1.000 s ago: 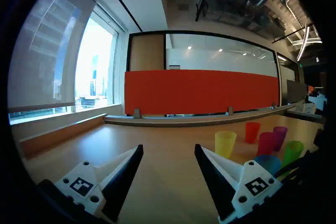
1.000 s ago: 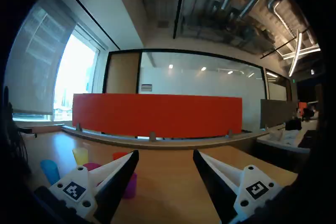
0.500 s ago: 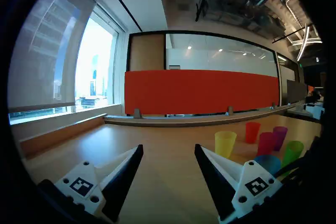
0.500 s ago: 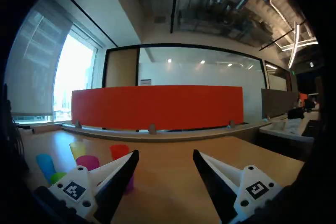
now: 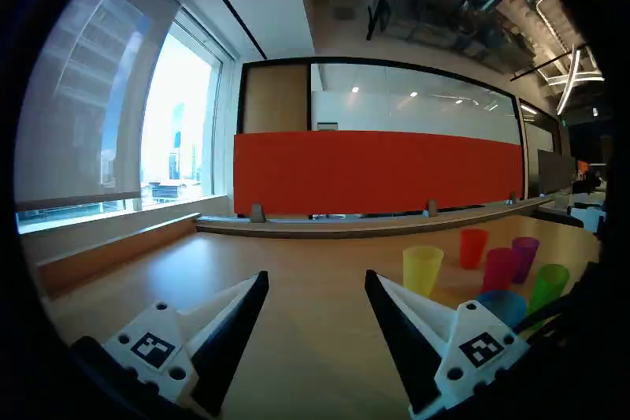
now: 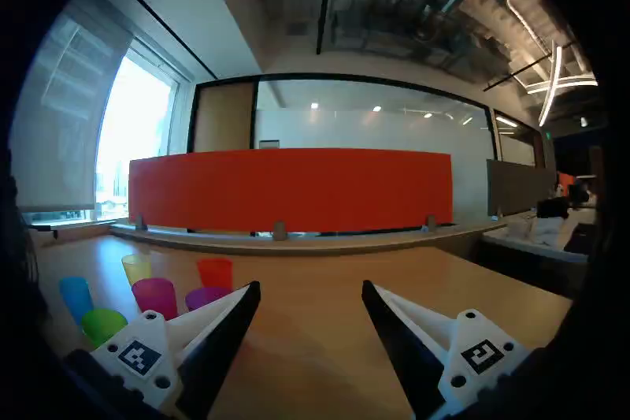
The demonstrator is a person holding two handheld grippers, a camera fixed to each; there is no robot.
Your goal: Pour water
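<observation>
Right claw has tipped downward since a second ago. The green cup, then out of sight, is now whole at lower left, with its neighbours higher and clearer. Left claw has not shifted.

Both claws are spread wide with nothing between the fingers, poised over the wooden worktop.

Task's things:
- Six translucent plastic cups stand upright and bunched close on the worktop.
- In the left gripper view they are ahead and to the right. The yellow cup is nearest centre and the orange cup is behind it.
- The magenta cup and purple cup are side by side, possibly touching.
- The blue cup is partly behind the claw's right finger.
- In the right gripper view the same bunch lies low and left, with the purple cup half hidden by the left finger.
- Whether any cup holds water I cannot tell; the tinted walls are too small here.

Risks, as judged:
- The cups look light and crowded, so a spread claw going in for one could clip a neighbour and topple it.
- An off-centre or too-firm pinch could buckle a thin wall or squirt the cup sideways.
- If the chosen cup is full, a hasty lift or tilt may slop water onto the worktop.
- Pouring into a cup with others tight around it risks missing the rim.
</observation>
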